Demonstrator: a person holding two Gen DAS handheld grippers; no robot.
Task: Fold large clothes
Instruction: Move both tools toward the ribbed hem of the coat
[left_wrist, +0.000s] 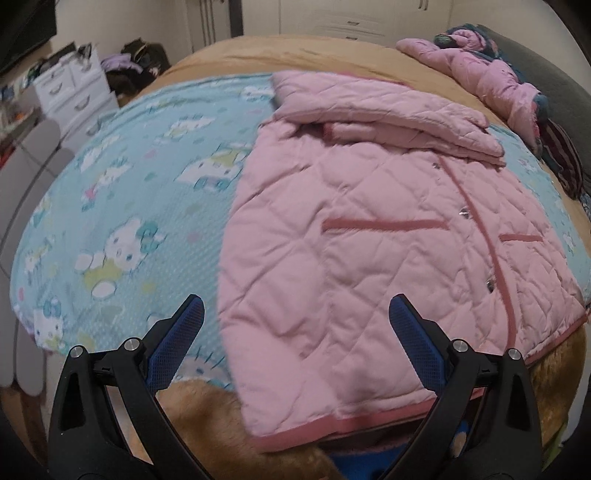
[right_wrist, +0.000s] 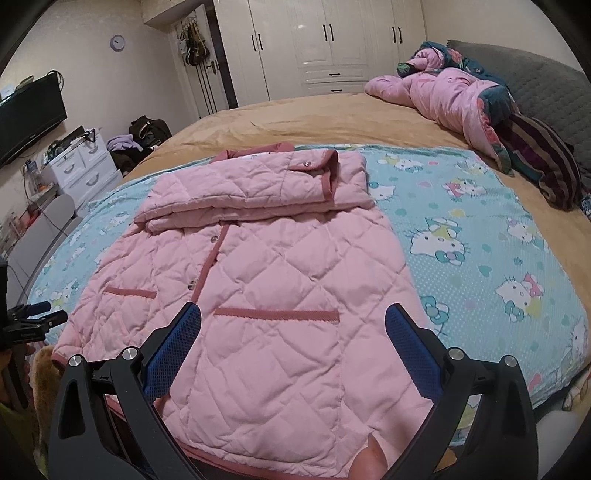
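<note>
A pink quilted jacket (left_wrist: 369, 236) lies flat, front up, on a blue Hello Kitty sheet (left_wrist: 140, 206), with both sleeves folded across its chest (left_wrist: 388, 114). It also shows in the right wrist view (right_wrist: 258, 280), on the same sheet (right_wrist: 480, 236). My left gripper (left_wrist: 295, 317) is open and empty, hovering over the jacket's hem at its left corner. My right gripper (right_wrist: 293, 321) is open and empty, above the hem near the right pocket. The left gripper shows at the far left of the right wrist view (right_wrist: 33, 314).
The sheet covers a tan blanket (right_wrist: 295, 114) on a bed. A pink duvet (right_wrist: 450, 99) and striped pillow (right_wrist: 546, 158) lie at the headboard. White drawers (right_wrist: 85, 166), bags (right_wrist: 147, 133) and a TV (right_wrist: 29, 114) stand left; wardrobes (right_wrist: 332, 44) behind.
</note>
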